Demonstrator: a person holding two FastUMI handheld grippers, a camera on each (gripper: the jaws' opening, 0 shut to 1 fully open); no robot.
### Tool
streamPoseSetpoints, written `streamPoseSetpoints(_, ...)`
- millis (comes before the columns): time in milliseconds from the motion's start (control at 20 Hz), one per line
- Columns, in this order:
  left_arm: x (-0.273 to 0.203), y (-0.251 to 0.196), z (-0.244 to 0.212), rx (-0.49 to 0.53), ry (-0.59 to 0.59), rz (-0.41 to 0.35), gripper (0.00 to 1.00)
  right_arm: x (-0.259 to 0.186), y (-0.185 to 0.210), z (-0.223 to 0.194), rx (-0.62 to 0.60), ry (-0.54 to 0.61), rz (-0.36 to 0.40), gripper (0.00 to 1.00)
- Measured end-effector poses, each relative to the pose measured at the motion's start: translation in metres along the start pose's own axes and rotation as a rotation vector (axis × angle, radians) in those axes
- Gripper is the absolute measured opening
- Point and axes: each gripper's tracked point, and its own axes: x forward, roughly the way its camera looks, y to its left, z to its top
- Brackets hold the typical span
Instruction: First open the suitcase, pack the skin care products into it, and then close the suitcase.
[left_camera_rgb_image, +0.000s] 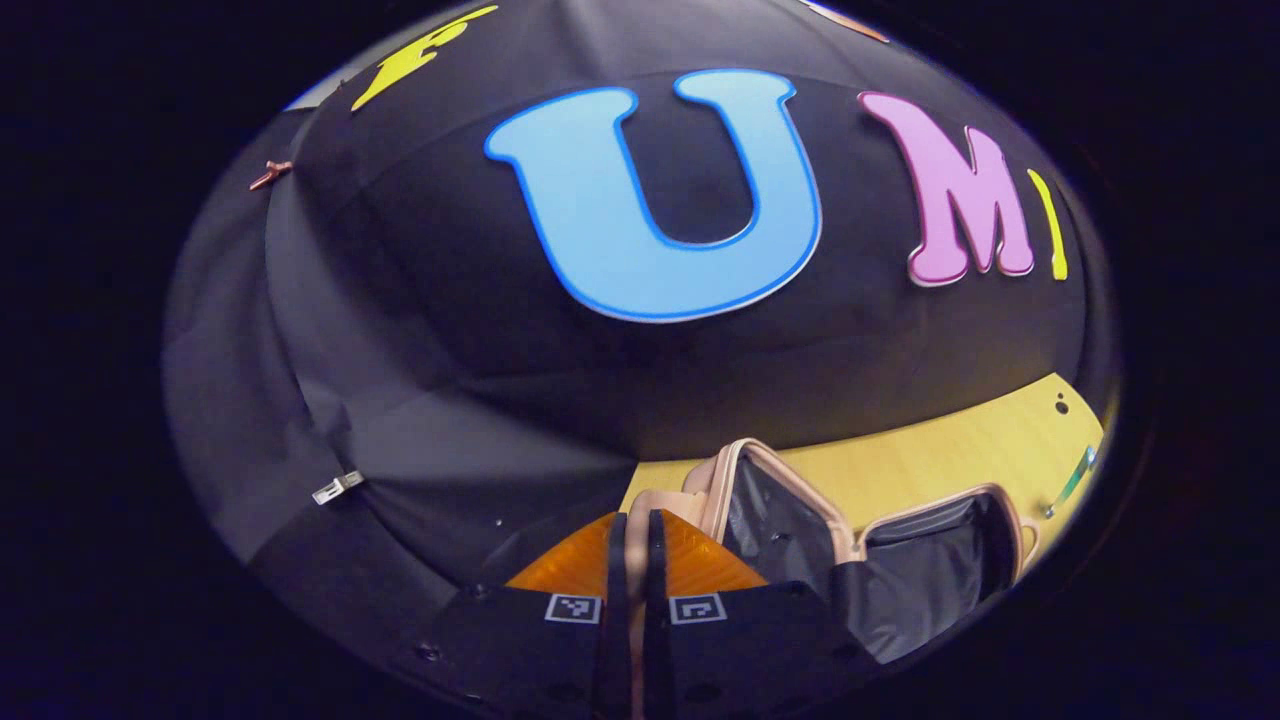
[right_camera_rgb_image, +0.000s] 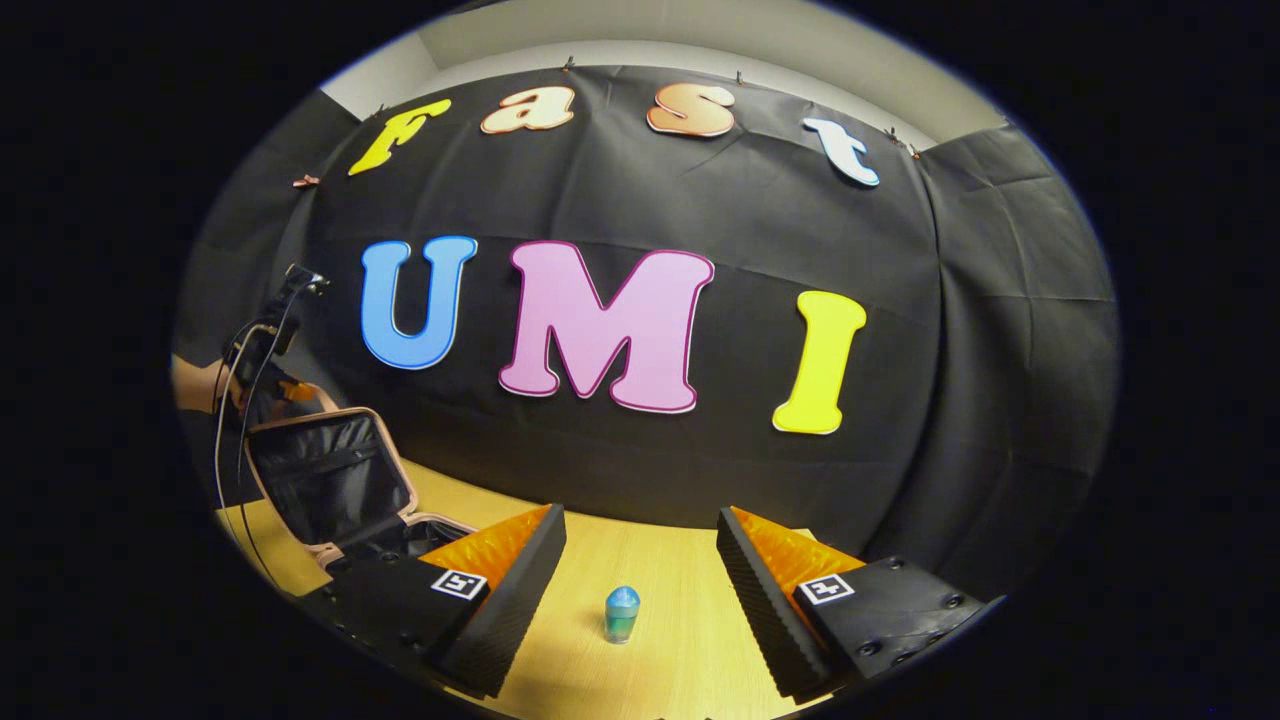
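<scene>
The pink-rimmed suitcase (left_camera_rgb_image: 775, 505) lies open on the wooden table, its black lining showing in both halves. My left gripper (left_camera_rgb_image: 631, 525) is shut on the rim of the raised lid, with a strip of pink edge pinched between the fingers. In the right gripper view the lid (right_camera_rgb_image: 325, 475) stands upright at the left, and a hand with the left gripper (right_camera_rgb_image: 262, 362) holds its top corner. A small blue skin care bottle (right_camera_rgb_image: 621, 612) stands upright on the table, ahead of and between the fingers of my right gripper (right_camera_rgb_image: 640, 545), which is wide open and holds nothing.
The yellow wooden table (right_camera_rgb_image: 690, 560) runs up to the black cloth wall behind. A cable (right_camera_rgb_image: 228, 440) hangs from the left gripper beside the lid. At the table's far edge lies a small greenish thing (left_camera_rgb_image: 1075, 478).
</scene>
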Motion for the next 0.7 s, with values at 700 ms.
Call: streamPoseSetpoints(700,0.092,0.015,-0.126,-0.160,0.197,0.036,0.36,0.025,0.006,-0.040,-0.009,0.050,-0.102,0.96)
